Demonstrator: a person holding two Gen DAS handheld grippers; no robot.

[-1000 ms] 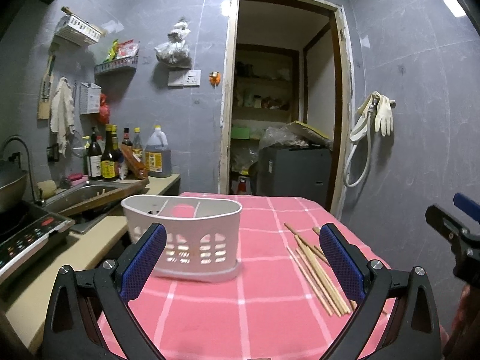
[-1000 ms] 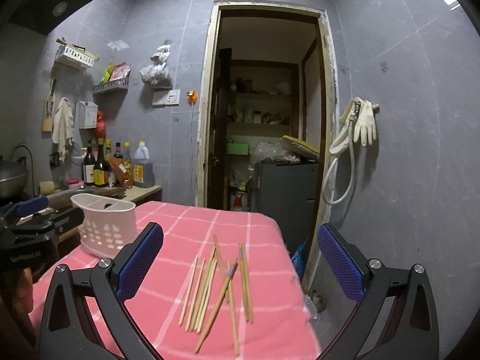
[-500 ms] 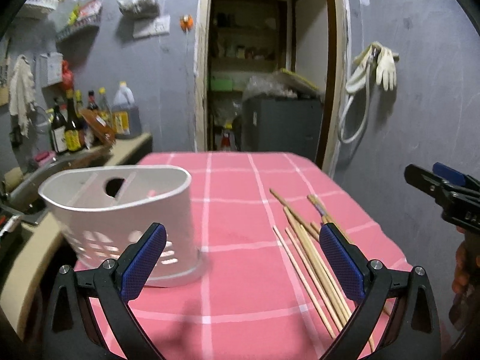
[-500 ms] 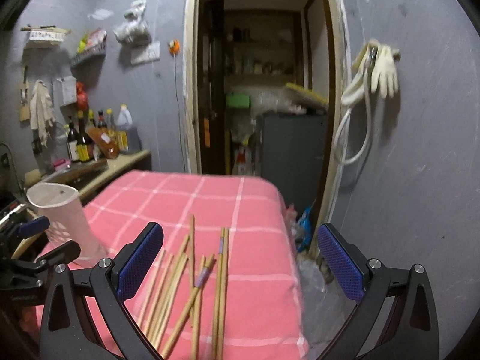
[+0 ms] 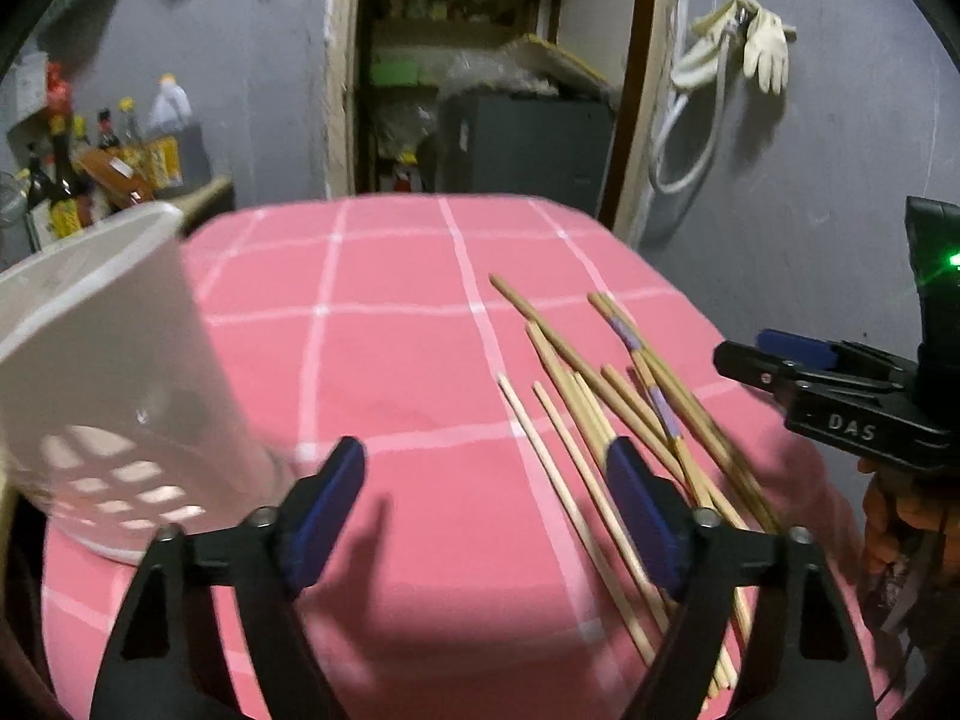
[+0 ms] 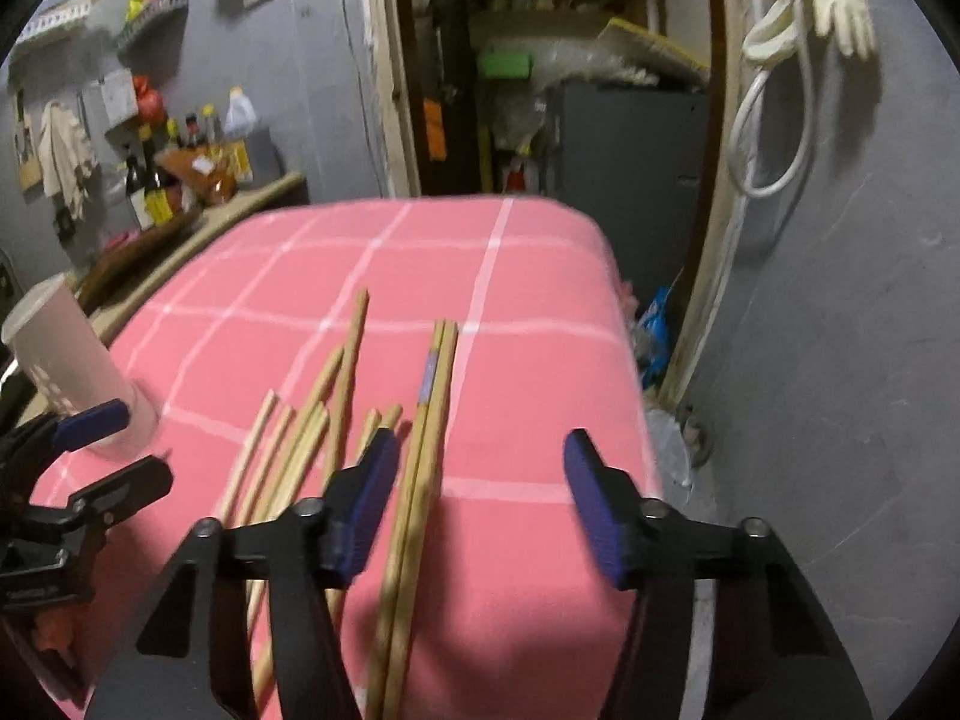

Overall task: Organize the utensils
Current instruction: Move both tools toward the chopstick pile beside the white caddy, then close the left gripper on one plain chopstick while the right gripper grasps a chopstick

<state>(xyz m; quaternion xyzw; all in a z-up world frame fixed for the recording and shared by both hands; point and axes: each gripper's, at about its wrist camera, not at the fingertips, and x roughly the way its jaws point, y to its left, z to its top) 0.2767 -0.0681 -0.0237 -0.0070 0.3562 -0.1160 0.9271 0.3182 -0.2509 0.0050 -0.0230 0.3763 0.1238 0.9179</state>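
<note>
Chopsticks [image 6: 336, 420] lie loose on the pink checked tablecloth [image 5: 396, 360], grouped toward its right side and roughly parallel, with some crossing each other. One pair [image 6: 426, 420] lies side by side, touching along its length, with a purple band near the far end; it is set slightly to the right of the main bundle.

I hold the right gripper [image 6: 480, 504] tilted down over the near end of this spread. Its jaws are closing. The banded pair passes between the two blue pads, closer to the left one; neither pad presses on it. I cannot tell whether the left pad touches the sticks beneath it.

I hold the left gripper [image 5: 486, 510] tilted down over bare cloth, between the white perforated utensil holder [image 5: 108, 384] and the chopsticks. Its jaws are closing with nothing between them. Its right pad overlaps the near ends of several sticks in the left wrist view; contact cannot be confirmed.

The holder stands upright on the left part of the cloth, well apart from the chopsticks.
</note>
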